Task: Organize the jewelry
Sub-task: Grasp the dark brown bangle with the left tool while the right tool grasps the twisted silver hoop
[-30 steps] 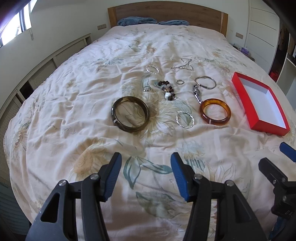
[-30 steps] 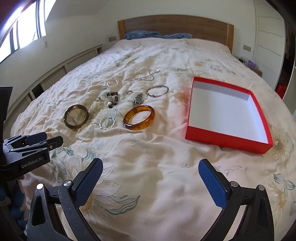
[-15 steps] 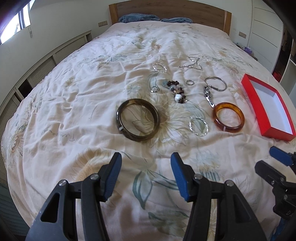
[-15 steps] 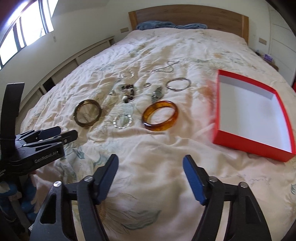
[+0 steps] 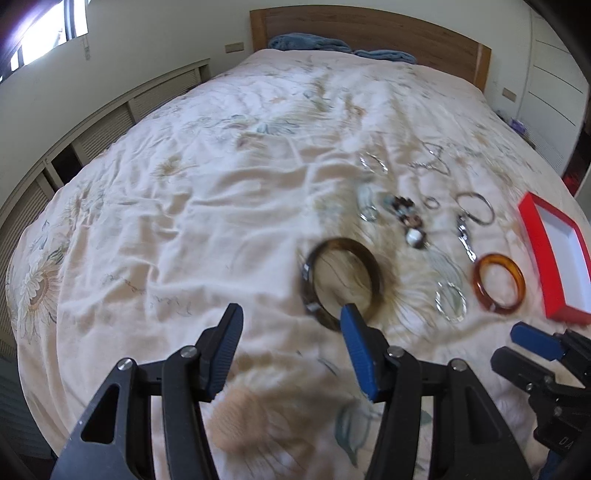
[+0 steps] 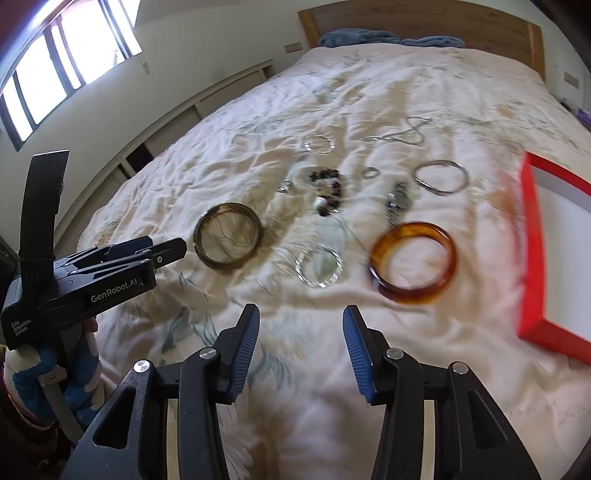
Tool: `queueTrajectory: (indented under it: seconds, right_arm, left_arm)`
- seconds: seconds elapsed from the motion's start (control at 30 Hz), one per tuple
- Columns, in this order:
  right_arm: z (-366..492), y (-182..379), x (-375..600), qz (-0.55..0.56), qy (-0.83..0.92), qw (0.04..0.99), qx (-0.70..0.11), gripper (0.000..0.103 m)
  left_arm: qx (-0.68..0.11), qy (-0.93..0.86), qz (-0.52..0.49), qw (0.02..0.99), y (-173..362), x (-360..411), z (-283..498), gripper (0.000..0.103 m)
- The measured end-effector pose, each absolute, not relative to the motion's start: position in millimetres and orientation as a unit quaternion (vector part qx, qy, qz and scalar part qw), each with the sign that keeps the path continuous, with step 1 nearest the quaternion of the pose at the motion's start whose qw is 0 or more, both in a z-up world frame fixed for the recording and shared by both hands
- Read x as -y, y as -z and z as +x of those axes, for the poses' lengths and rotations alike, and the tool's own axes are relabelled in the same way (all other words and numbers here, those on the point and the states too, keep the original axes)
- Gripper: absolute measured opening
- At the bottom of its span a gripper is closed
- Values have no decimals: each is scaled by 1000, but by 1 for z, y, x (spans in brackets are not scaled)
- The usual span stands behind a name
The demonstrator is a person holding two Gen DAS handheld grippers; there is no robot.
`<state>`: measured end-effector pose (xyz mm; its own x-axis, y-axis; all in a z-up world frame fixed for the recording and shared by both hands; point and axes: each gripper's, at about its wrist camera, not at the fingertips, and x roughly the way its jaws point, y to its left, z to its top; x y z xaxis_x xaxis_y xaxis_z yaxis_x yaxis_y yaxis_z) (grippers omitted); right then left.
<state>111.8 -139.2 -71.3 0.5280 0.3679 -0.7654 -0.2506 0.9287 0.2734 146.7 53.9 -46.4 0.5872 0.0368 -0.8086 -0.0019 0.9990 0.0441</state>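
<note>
Jewelry lies spread on a floral bedspread (image 5: 184, 229). My left gripper (image 5: 291, 317) is open, and its right fingertip overlaps the near rim of a dark olive bangle (image 5: 310, 266); nothing is between the pads. My right gripper (image 6: 301, 314) is open with its jaws closing on nothing, just short of a twisted silver hoop (image 6: 306, 277) and an amber bangle (image 6: 413, 291). The olive bangle (image 6: 221, 264) lies just past the left gripper (image 6: 162, 254). A red box (image 6: 530, 258) with a white inside stands at the right.
Further back lie a beaded bracelet (image 6: 327, 188), a thin silver bangle (image 6: 421, 181), a chain necklace (image 6: 399, 136) and small rings. A wooden headboard (image 6: 406, 18) closes the far end. Louvred cabinets (image 5: 110, 122) run along the left wall. A gloved hand (image 6: 77, 365) holds the left gripper.
Both grippers have moved forward toward the jewelry, and the bangles now look larger. The right gripper's jaws have narrowed a good deal. The left jaws keep their width.
</note>
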Motion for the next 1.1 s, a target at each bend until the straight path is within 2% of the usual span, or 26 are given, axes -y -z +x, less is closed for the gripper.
queueTrajectory:
  seconds: [0.77,0.93,1.1]
  right_arm:
    - [170,112,124,53,-171,858,-481,47]
    - [172,115,126,65,-170,858,-481,47]
    - [171,113,132,78,-165,861,-474,38]
  left_arm:
    - [-493,-8,-10,870,88,-68,192,52]
    - [-492,1,-17,871,89,-68,192,37]
    - [-485,8,-14,874,86,-65,190,29]
